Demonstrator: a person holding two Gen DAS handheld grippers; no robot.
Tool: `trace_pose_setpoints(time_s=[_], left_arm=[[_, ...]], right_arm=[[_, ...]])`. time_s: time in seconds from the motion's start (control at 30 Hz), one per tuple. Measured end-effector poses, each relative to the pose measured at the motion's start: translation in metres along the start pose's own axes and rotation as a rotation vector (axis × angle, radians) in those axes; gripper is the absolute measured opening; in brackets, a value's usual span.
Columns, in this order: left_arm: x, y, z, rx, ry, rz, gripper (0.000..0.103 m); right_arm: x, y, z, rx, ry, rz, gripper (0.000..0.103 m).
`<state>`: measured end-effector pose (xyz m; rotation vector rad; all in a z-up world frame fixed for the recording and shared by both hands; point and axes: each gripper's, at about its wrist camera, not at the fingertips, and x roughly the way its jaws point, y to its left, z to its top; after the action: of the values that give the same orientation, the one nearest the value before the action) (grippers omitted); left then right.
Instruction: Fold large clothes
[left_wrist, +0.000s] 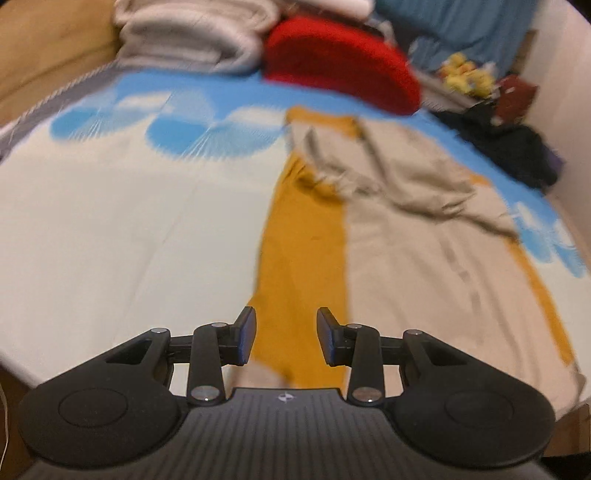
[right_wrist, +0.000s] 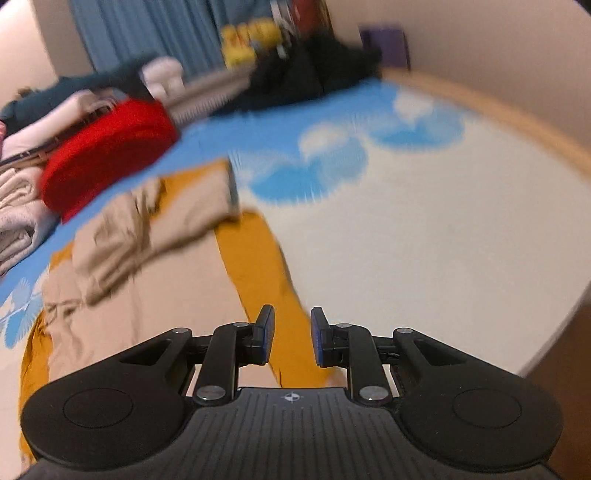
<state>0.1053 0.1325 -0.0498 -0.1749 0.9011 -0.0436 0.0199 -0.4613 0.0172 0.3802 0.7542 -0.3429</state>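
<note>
A large beige and mustard-yellow garment lies spread on the bed, its upper part bunched into wrinkled folds. My left gripper is open and empty, hovering over the mustard strip at the garment's left near edge. In the right wrist view the same garment lies to the left, with a mustard strip running toward me. My right gripper is open and empty above that strip's near end. Both views are motion-blurred.
The bed sheet is pale with blue cloud prints. A red cushion and folded pale towels sit at the far end, with dark clothes and yellow toys beyond. A wooden bed edge curves on the right.
</note>
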Motion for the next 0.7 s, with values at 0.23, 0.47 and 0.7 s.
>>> trace_pose_setpoints(time_s=[0.23, 0.47, 0.7], left_arm=[[0.033, 0.028, -0.011, -0.109, 0.188, 0.043, 0.052], [0.056, 0.038, -0.022, -0.109, 0.298, 0.077, 0.052], [0.055, 0.03, -0.027, -0.041, 0.285, 0.063, 0.005]], right_arm=[[0.046, -0.02, -0.02, 0.069, 0.21, -0.029, 0.037], [0.074, -0.026, -0.042, 0.019, 0.346, -0.067, 0.039], [0.069, -0.019, -0.047, -0.048, 0.348, -0.058, 0.005]])
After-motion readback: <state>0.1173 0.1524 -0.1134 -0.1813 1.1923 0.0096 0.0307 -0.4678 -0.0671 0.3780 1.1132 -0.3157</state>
